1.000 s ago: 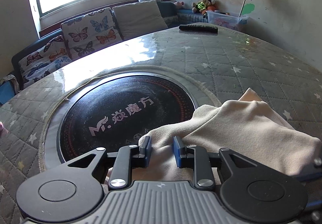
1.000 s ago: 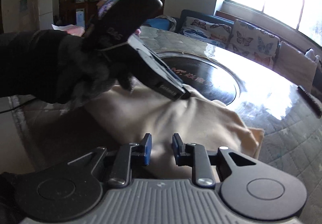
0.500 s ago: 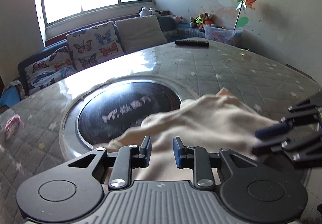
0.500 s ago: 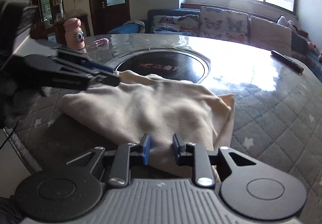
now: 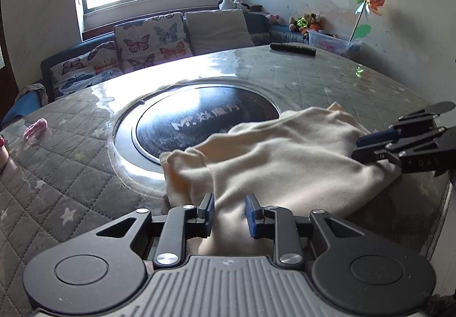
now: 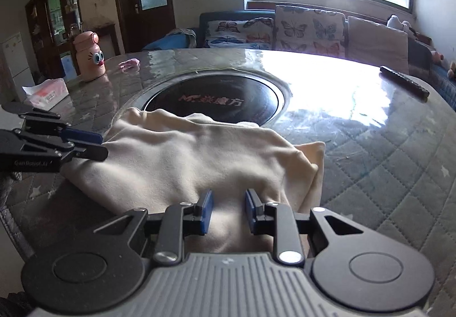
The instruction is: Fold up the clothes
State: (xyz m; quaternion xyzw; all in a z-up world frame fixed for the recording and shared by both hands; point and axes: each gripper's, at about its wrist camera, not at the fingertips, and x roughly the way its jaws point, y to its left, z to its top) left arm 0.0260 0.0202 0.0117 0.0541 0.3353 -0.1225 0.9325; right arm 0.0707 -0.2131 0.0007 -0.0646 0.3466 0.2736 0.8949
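A cream garment [image 5: 285, 157] lies folded in a loose bundle on the quilted round table, partly over the black induction plate [image 5: 205, 120]. It also shows in the right wrist view [image 6: 193, 160]. My left gripper [image 5: 229, 216] is open, its blue-padded fingers just above the garment's near edge. It appears from the side in the right wrist view [image 6: 85, 143], at the garment's left end. My right gripper [image 6: 226, 211] is open over the garment's near edge. In the left wrist view it [image 5: 367, 146] touches the garment's right end.
The table's edge [image 5: 439, 220] runs close on the right. A black remote [image 5: 293, 49] lies at the far side. A pink bottle [image 6: 89, 56], a tissue pack [image 6: 47, 92] and a small pink object [image 6: 129, 63] stand far left. A sofa with butterfly cushions [image 5: 148, 40] is behind.
Both grippers have pulled back from the garment and apart. The garment has settled flatter on the table. The left gripper, earlier raised over the cloth, is now low at its left end.
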